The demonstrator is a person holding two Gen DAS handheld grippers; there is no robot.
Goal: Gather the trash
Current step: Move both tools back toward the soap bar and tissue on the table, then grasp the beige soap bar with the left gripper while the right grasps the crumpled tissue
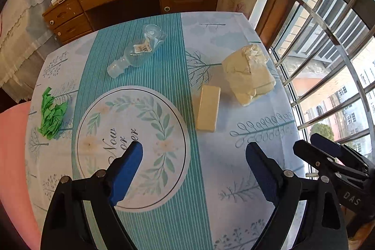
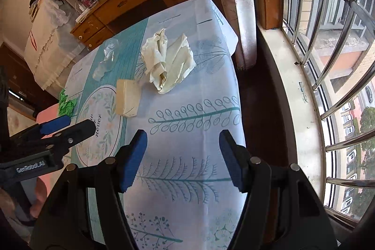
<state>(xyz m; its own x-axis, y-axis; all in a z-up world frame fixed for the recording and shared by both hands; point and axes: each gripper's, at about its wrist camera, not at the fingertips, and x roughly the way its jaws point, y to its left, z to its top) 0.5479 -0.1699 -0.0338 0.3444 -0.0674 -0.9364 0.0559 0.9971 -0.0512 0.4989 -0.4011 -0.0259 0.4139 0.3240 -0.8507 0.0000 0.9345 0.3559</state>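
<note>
Hovering left gripper (image 1: 194, 149), bare tablecloth (image 1: 222, 132) beneath

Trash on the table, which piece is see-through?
The plastic bottle, lying on its side on the teal stripe. The green paper, cream box and crumpled wrapper are opaque.

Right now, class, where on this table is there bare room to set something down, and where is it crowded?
Free: the near cloth under both open grippers, and the wreath circle between green paper and cream box. Crowded: the far half, with plastic bottle and crumpled paper.
</note>
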